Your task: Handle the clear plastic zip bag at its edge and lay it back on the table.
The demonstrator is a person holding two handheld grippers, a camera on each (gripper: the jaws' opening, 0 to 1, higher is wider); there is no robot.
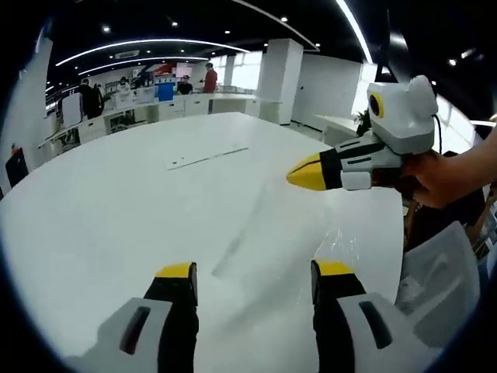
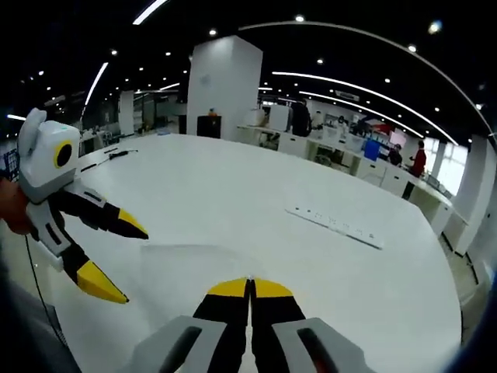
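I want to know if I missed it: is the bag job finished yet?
The clear bag lies flat on the white table. It may already be laid back, or not yet picked up; I cannot tell which. Nothing is in hand: the right gripper is shut and empty above the table, and the left gripper is open. If the bag is untouched, gripping its edge is left.

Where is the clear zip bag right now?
The clear zip bag lies flat on the white table, just ahead of the open left hand-held gripper in the left gripper view.
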